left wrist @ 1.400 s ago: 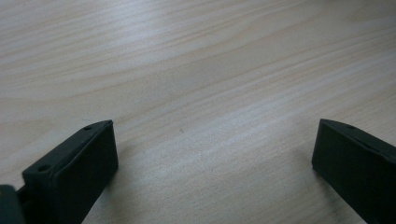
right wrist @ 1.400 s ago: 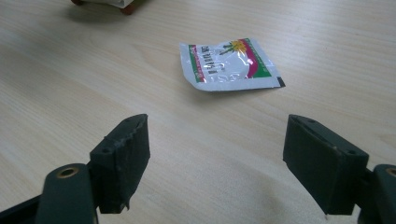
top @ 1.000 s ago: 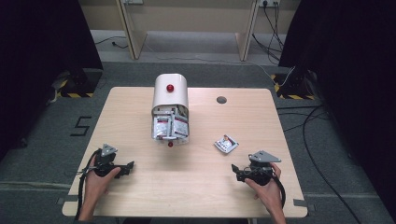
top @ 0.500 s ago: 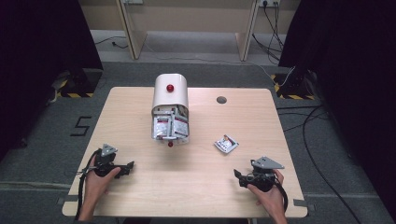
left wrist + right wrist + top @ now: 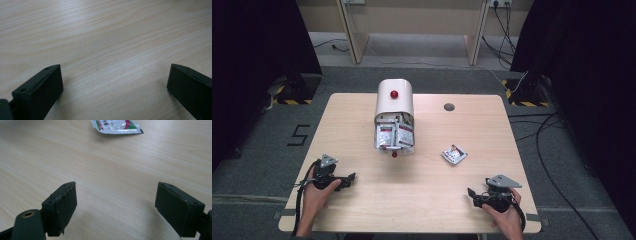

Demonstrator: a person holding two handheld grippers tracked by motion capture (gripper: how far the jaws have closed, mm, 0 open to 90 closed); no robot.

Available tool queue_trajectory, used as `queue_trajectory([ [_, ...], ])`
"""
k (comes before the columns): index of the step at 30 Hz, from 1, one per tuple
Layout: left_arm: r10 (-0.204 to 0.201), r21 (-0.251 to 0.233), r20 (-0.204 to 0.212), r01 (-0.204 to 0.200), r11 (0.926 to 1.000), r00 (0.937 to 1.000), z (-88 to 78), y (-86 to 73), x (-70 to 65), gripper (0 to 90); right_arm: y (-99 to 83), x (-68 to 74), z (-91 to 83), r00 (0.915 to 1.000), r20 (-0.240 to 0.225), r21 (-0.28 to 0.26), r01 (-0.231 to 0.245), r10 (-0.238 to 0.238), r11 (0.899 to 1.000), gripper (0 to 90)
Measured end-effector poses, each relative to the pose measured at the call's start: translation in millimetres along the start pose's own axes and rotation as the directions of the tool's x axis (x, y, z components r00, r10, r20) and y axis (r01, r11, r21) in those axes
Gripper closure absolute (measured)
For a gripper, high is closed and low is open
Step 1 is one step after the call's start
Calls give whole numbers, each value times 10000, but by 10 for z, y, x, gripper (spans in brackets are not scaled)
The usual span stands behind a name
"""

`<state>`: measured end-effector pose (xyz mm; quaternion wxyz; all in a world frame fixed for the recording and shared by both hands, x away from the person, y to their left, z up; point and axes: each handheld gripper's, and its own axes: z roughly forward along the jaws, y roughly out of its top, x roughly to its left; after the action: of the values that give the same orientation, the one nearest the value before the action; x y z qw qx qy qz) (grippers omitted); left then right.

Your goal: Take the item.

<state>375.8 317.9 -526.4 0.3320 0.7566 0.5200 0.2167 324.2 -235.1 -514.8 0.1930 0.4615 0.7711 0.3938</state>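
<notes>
While both hands rest low on the wooden table [image 5: 362,210], each gripper sits on the tabletop w/ jaws spread wide and nothing between them: left gripper [image 5: 350,176] near the table's left front, right gripper [image 5: 470,192] near the right front, well apart from each other.

Writing: a "5" [image 5: 298,135] is marked on the grey floor left of the table. Sachet print is too small to read in the high view; in the right gripper view the loose sachet [image 5: 115,125] shows red/green bands and a small code block, text not legible.

Counts: 2 grippers, 1 white dispenser [image 5: 394,100] w/ rounded top (lying along the table's middle, far half), 2 red knobs – one on its top [image 5: 394,94], one at its front lip [image 5: 394,154]. Several sachets [image 5: 393,136] are packed in its open mouth, number can't be told. 1 loose sachet [image 5: 454,154] lies flat right of the dispenser, apart from it. 1 dark round grommet [image 5: 449,107] sits near the far edge.
</notes>
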Motion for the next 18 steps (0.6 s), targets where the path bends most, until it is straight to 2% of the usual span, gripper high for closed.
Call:
queue_trajectory([
  [9,14,9,0,-14,10000,10000,-1,0,1,0,-76,13,-89,9998,187,153,48,-51,9999,186],
  [16,1,-2,-2,-1,10000,10000,0,0,0,0,-113,82,-97,9966,524,867,584,-631,9945,185],
  [18,3,1,-2,-3,10000,10000,0,0,-1,0,-122,90,-105,9971,533,883,488,-537,9949,184],
])
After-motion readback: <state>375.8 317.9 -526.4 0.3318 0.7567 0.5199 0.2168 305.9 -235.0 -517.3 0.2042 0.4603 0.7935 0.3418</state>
